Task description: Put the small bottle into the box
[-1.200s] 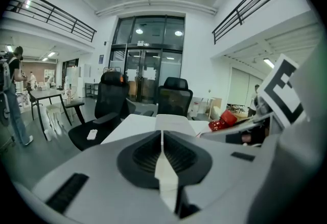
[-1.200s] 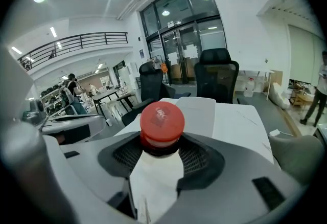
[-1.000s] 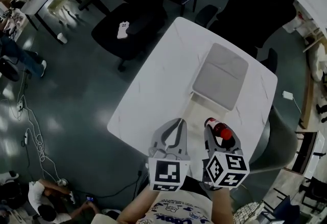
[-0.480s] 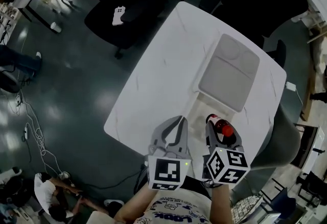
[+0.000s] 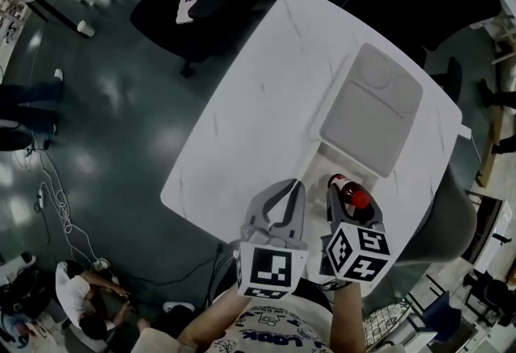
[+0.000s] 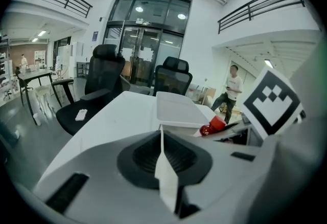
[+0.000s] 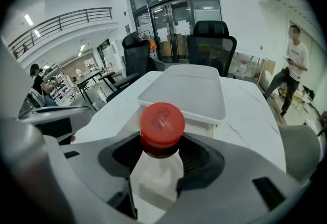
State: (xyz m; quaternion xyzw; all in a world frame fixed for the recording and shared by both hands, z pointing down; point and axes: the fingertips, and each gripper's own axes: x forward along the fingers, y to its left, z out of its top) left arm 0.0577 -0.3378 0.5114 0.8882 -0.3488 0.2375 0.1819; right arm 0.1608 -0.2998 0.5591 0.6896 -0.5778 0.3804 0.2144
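**One bottle in hand, one box ahead**

One small bottle (image 7: 161,131) sits clamped between the two jaws of the right gripper (image 5: 348,192), its single red cap (image 7: 162,121) pointing away from the person toward the box (image 5: 371,110). The bottle is held over the near end of the white table (image 5: 258,118), just short of the box's near wall. The one box carries a flat lid on top. The left gripper (image 5: 292,186) hovers just beside the right one, its two jaws pressed together with nothing between them. Two black office chairs (image 7: 211,39) stand beyond the table's far edge.
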